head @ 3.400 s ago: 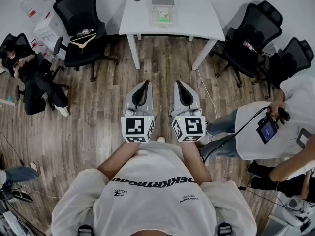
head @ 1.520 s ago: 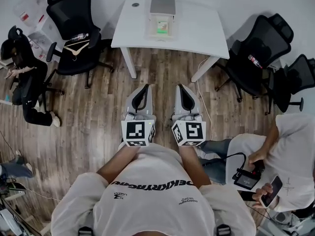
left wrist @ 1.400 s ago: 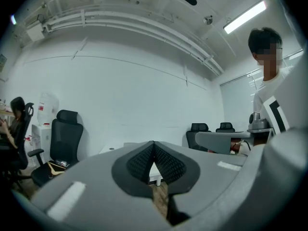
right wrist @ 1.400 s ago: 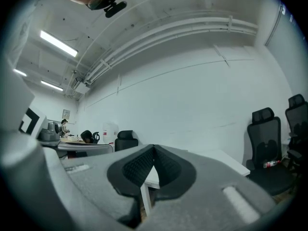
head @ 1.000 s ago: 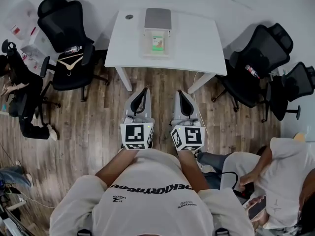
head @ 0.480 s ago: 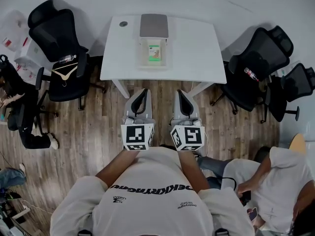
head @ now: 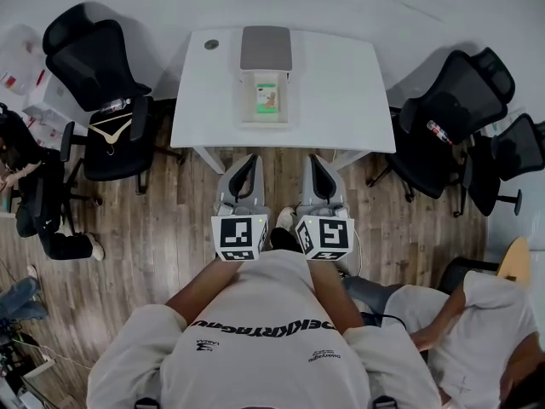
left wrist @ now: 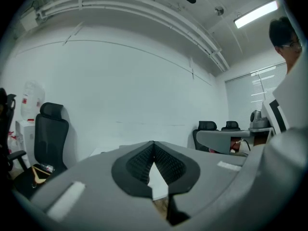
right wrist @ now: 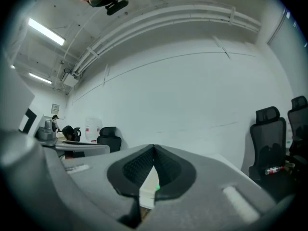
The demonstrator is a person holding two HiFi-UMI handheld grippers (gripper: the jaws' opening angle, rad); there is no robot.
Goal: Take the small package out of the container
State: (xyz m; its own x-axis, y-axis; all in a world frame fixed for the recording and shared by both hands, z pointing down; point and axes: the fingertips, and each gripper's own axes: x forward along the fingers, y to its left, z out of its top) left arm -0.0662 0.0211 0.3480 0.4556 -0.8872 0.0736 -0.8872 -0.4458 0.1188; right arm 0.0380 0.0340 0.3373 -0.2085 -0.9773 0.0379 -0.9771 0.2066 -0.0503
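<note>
Here the left gripper (head: 247,160) and right gripper (head: 314,160) hover short of the bench (head: 341,83), jaws pressed together, empty. The small package (head: 266,97) lies inside the clear container (head: 245,119). Approach squarely, then spread one gripper's jaws above it.

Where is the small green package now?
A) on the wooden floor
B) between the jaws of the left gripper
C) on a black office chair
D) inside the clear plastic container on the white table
D: the small green package lies inside the clear plastic container on the white table; the left gripper and the right gripper are shut and empty.
</note>
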